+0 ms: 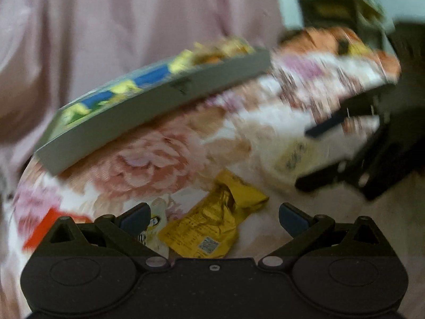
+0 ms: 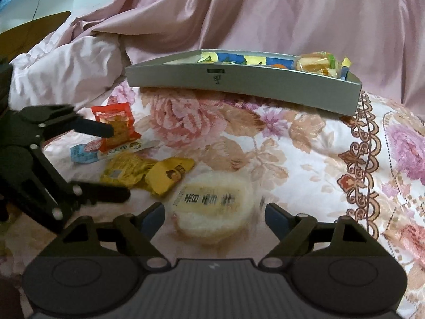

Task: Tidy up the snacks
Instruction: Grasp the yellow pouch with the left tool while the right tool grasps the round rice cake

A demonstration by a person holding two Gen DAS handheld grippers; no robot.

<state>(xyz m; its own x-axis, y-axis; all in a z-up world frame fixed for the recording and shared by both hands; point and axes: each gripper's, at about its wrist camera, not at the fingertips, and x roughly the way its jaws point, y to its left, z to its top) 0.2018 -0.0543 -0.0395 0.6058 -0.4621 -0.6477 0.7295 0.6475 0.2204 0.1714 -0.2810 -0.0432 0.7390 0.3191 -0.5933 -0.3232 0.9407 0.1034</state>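
A grey tray holding several wrapped snacks stands at the back of the floral bedspread; in the blurred left wrist view the tray appears tilted. My right gripper is open around a round pale bun packet, and its pads stand clear of the packet. To the left lie a red packet, a blue-and-white packet and two yellow packets. My left gripper hovers open over that pile. In its own view my left gripper straddles a yellow packet, with the right gripper at right.
The floral bedspread covers the whole working surface. Crumpled pink fabric rises behind the tray. A dark wooden piece shows at the far left, and dark furniture shows at the top right of the left wrist view.
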